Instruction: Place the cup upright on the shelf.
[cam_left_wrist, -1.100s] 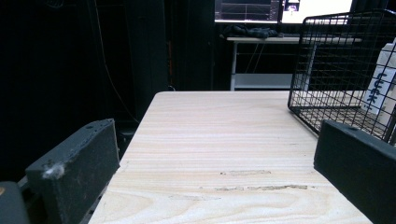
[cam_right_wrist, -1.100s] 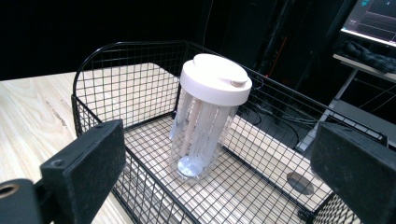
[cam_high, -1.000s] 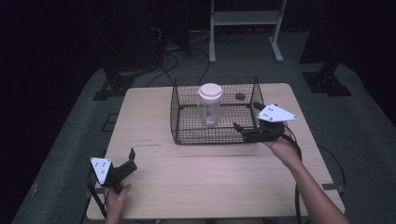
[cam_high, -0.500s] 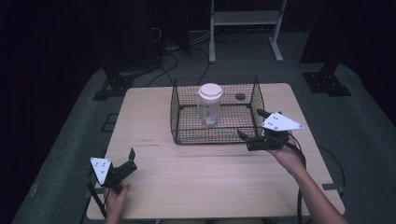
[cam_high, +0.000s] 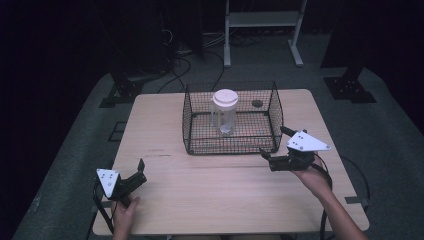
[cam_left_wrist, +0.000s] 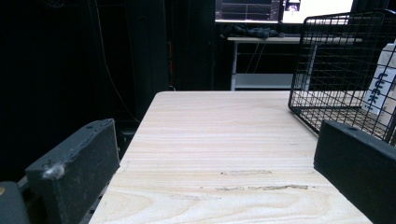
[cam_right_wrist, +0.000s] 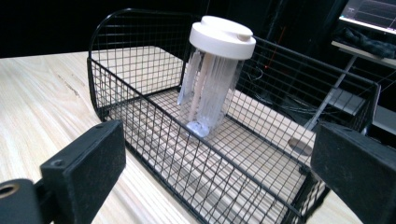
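A dark room is surrounding the pale wooden table (cam_high: 225, 195), where a black wire basket (cam_high: 192, 125) is sitting toward twelve o'clock. Inside it a clear jar (cam_high: 224, 112) with a white lid is standing upright, probably set there for safe keeping. The right gripper (cam_high: 266, 161) is hovering just off the basket's four o'clock corner, jaws spread wide and holding nothing. The left gripper (cam_high: 140, 169) is waiting at seven o'clock, likewise wide open and empty, well apart from the basket.
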